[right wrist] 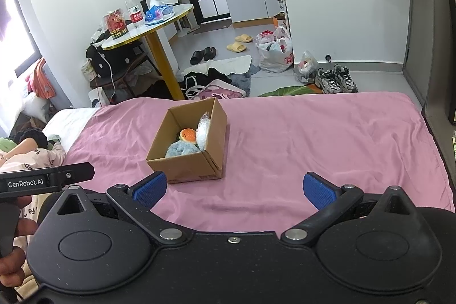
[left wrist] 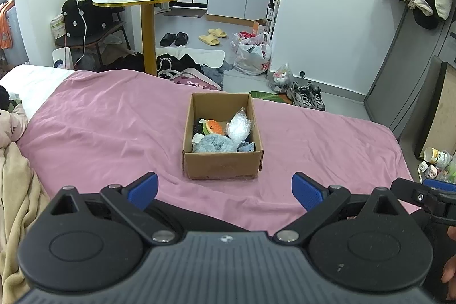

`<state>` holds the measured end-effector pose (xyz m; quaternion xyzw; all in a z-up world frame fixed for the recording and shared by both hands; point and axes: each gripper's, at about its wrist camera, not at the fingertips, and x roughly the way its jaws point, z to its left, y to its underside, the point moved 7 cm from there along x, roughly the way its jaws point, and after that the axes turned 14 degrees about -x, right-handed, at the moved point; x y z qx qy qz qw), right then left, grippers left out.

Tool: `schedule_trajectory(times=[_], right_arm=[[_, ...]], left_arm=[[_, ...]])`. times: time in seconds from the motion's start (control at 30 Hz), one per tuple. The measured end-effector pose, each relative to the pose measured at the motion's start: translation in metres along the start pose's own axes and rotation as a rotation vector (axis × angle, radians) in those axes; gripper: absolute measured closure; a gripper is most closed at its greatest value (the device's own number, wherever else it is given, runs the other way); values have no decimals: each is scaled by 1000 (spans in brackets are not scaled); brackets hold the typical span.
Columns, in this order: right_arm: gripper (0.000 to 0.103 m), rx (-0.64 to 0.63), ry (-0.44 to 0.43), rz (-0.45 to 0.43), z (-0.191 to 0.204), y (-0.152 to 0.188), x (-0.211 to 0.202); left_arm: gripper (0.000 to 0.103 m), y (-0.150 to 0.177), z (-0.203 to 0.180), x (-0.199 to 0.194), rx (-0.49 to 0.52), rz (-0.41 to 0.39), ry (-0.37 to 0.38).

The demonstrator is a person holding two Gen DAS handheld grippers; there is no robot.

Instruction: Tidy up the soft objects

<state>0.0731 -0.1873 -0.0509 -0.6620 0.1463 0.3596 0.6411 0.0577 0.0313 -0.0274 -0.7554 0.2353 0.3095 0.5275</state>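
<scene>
On the pink bedsheet (left wrist: pixel 94 133), toward the foot edge of the bed and about midway across its width, sits an open cardboard box (left wrist: pixel 222 164) holding the soft things: a fluffy blue plush (left wrist: pixel 212 146) at the near wall, an orange burger-like squishy toy (left wrist: pixel 213 127) behind it, and a crinkled clear plastic bag (left wrist: pixel 239 126) leaning at the box's right side. Both grippers hover low over the sheet near the bed's closer edge, well apart from the box. Straight behind the box is the left gripper (left wrist: pixel 224 191), its blue pads spread wide with nothing between them. Set off to the box's right, the right gripper (right wrist: pixel 235 190) is likewise spread wide and empty.
</scene>
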Motion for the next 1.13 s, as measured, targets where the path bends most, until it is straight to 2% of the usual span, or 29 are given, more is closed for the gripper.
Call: schedule_trajectory(times=[1.13], right_arm=[[0,-24,-25,20,14,-2,11]], left_arm=[[4,-5,1,8,15,-9,-13]])
